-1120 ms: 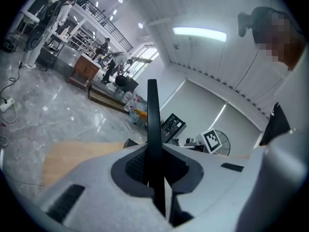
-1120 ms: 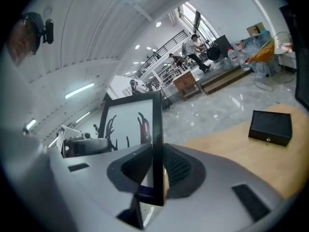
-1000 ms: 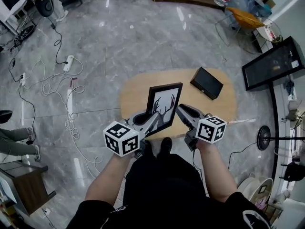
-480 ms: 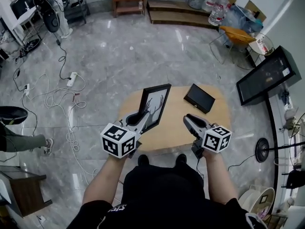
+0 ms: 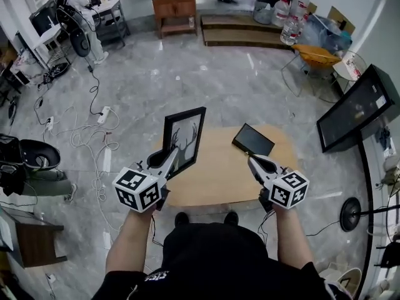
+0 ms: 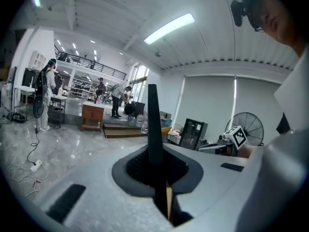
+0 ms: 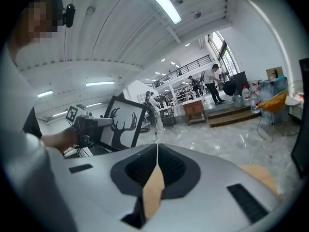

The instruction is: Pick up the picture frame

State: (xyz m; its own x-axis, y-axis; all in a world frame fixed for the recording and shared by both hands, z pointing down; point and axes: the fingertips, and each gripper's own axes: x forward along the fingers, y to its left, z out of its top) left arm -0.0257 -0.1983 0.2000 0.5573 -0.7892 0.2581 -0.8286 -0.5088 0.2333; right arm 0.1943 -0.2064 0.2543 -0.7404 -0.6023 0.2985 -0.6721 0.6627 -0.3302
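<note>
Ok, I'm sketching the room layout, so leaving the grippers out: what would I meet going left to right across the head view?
white power strip → picture frame → black case → dark screen

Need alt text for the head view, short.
The left claw grips a black-framed picture of a deer-antler silhouette by its edge, upright over the left end of an oval light-wood table. The right claw, whose jaws have just been closing with nothing between them, hovers near a flat black rectangular case on the table.
</note>
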